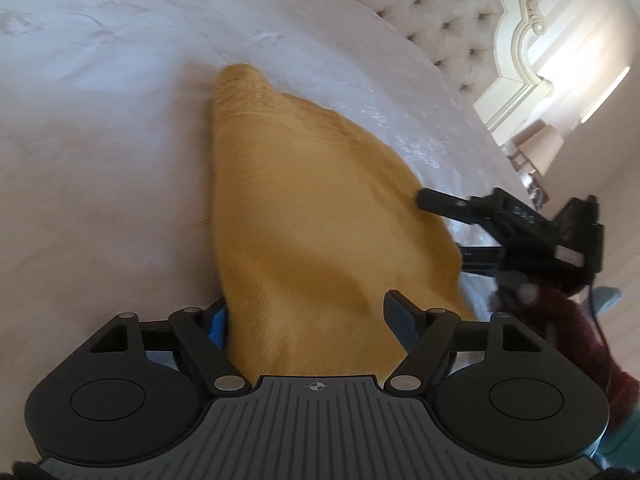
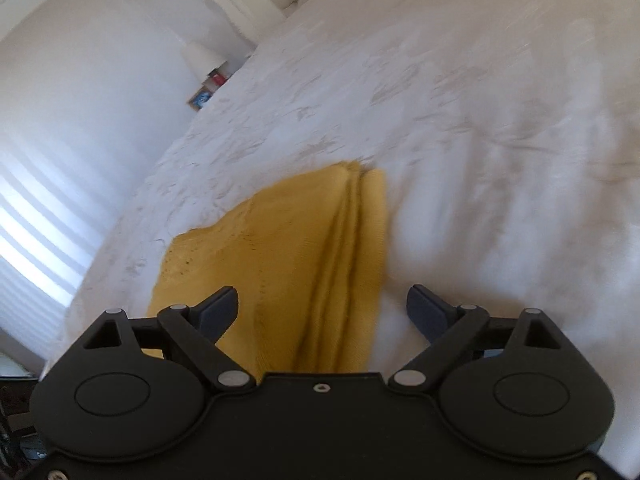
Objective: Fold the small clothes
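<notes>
Currently you have one yellow knit garment [image 1: 304, 208] on the white bedspread [image 1: 104, 128], and two grippers working at it. Count: one garment, two grippers, one tufted headboard [image 1: 432, 12], one bedside lamp [image 1: 540, 144].

Your left gripper [image 1: 308, 316] has its jaws standing fairly wide, with the cloth running between them. The left-hand fingertip is largely covered by the fabric, so whether either pad presses the cloth cannot be told from this view.

Your right gripper [image 2: 322, 308] stands wide open, its jaws clear of the cloth. Below it the garment [image 2: 280, 248] lies in stacked folds, several layered edges showing along its right side. In the left wrist view the right gripper [image 1: 440, 224] appears at the garment's right edge, one finger over the cloth.

Hard to read: both views are motion-blurred, the garment's near end is cut off behind each gripper body, and the dark red sleeve [image 1: 580, 344] is mostly out of view.
</notes>
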A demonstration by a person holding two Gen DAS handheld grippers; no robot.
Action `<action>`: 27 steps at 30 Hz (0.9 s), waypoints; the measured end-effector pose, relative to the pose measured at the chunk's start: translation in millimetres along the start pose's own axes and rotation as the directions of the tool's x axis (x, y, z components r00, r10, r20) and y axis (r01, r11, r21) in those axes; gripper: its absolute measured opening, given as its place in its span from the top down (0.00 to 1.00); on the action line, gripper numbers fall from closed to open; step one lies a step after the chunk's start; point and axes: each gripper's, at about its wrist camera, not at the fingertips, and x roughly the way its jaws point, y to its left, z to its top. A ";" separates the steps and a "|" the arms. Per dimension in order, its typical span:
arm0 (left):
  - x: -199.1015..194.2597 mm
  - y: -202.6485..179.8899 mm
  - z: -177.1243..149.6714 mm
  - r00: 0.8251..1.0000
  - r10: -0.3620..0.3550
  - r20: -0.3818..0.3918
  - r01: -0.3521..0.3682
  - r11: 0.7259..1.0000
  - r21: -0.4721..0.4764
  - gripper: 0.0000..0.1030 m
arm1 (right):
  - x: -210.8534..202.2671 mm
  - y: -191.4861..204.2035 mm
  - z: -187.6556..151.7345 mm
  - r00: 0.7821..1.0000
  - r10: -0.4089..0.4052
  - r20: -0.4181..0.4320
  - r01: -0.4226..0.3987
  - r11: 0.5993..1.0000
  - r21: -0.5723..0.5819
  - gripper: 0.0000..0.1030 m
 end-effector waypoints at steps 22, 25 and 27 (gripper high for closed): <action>-46.8 -28.0 3.4 0.991 -0.132 -0.036 0.131 0.991 -0.034 0.86 | -23.9 76.3 -16.4 0.998 0.044 -0.038 -0.045 0.999 -0.027 0.63; -78.1 -31.4 -4.3 0.988 -0.149 -0.050 0.148 0.989 -0.020 0.86 | -50.6 92.3 -36.5 0.997 0.061 -0.043 -0.062 0.998 -0.014 0.63; -96.8 -31.5 -14.9 0.985 -0.154 -0.074 0.153 0.988 -0.021 0.86 | -67.6 99.9 -53.9 0.996 0.061 -0.057 -0.061 0.998 0.009 0.63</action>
